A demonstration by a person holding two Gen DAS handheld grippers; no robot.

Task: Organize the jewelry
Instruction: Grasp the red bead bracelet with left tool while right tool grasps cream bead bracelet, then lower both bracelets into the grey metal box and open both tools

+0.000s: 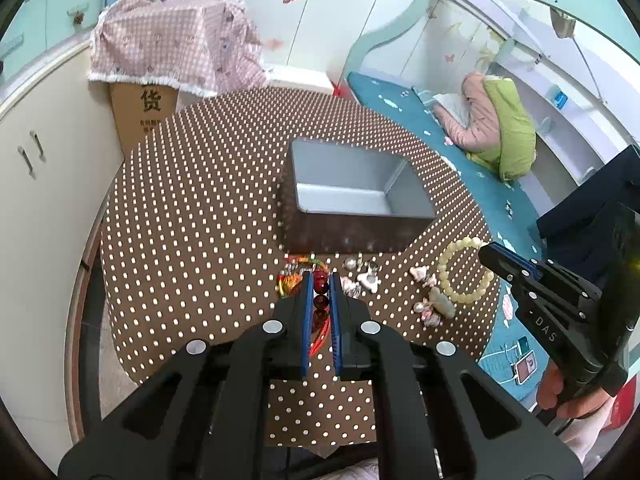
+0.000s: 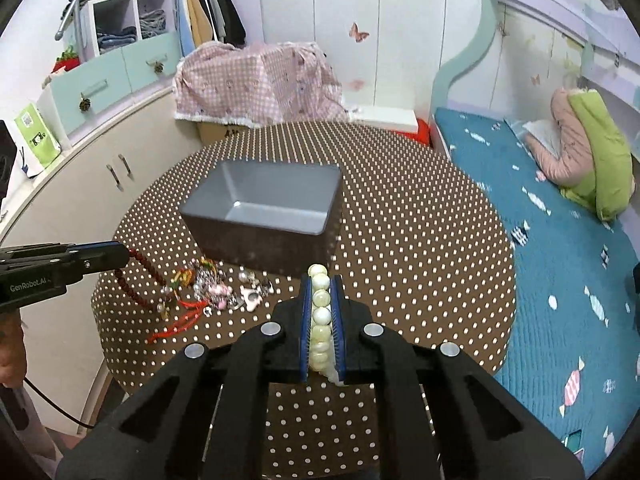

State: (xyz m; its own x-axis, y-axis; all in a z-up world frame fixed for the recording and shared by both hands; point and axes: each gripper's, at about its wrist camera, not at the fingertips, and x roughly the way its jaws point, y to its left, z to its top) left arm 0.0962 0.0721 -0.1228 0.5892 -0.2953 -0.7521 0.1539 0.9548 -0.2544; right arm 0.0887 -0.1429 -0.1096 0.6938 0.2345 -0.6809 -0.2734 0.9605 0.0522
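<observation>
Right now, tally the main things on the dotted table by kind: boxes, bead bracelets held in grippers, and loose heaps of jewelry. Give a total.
Boxes: 1, the grey box, nothing visible inside.
Bead bracelets in grippers: 2, the dark red bracelet in the left gripper and the pale yellow bracelet in the right gripper.
Loose heaps: 1, the jewelry pile before the box; its pieces are too tangled to count.
Total: 4

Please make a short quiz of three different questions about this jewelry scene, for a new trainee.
1. True or false: the grey box already contains jewelry.
2. Which bracelet does the right gripper hold? A) the dark red bead bracelet B) the pale cream bead bracelet C) none
3. Fill in: the loose charms lie on the ____ tablecloth.

Key:
1. False; its inside looks bare.
2. B; the left gripper is closed on the red beads.
3. Brown polka-dot.
</observation>
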